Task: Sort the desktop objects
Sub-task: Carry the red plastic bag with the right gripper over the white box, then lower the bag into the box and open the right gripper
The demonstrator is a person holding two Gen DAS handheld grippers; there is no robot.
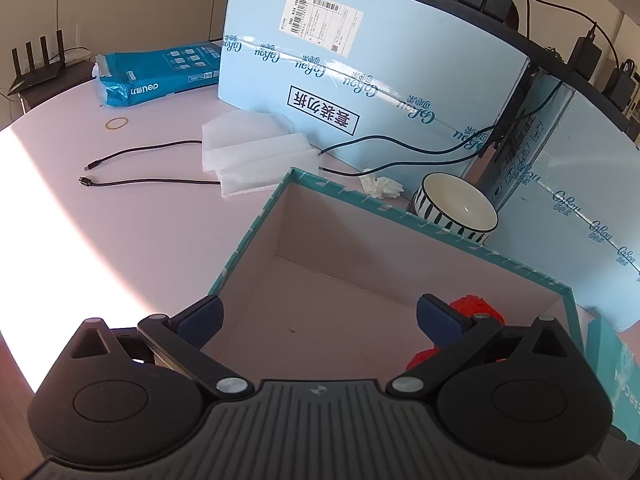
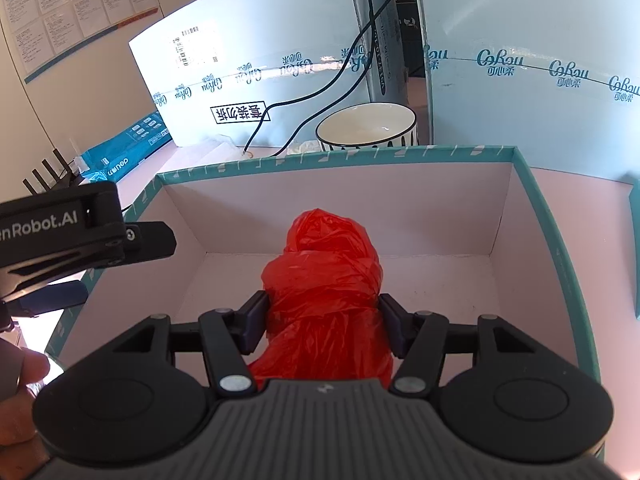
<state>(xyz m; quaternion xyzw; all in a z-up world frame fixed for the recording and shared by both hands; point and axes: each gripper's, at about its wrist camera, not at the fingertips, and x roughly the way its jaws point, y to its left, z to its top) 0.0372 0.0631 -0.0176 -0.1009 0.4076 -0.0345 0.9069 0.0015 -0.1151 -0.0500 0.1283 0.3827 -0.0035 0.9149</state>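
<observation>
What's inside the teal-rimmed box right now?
Inside the teal-rimmed box is a bunched red plastic bag, with the right gripper closed on its sides. The rest of the visible floor is bare. The floor under the bag and gripper is covered.

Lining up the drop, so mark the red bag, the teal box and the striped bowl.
red plastic bag [image 2: 324,276], right wrist view, crumpled middle.
teal box [image 2: 360,158], right wrist view, far rim.
striped bowl [image 1: 448,192], left wrist view, inner wall.

A crumpled red plastic bag [image 2: 324,280] lies bunched lengthwise inside the open teal-rimmed box [image 2: 532,200], near the box's front edge and about midway between its pale side walls.
</observation>
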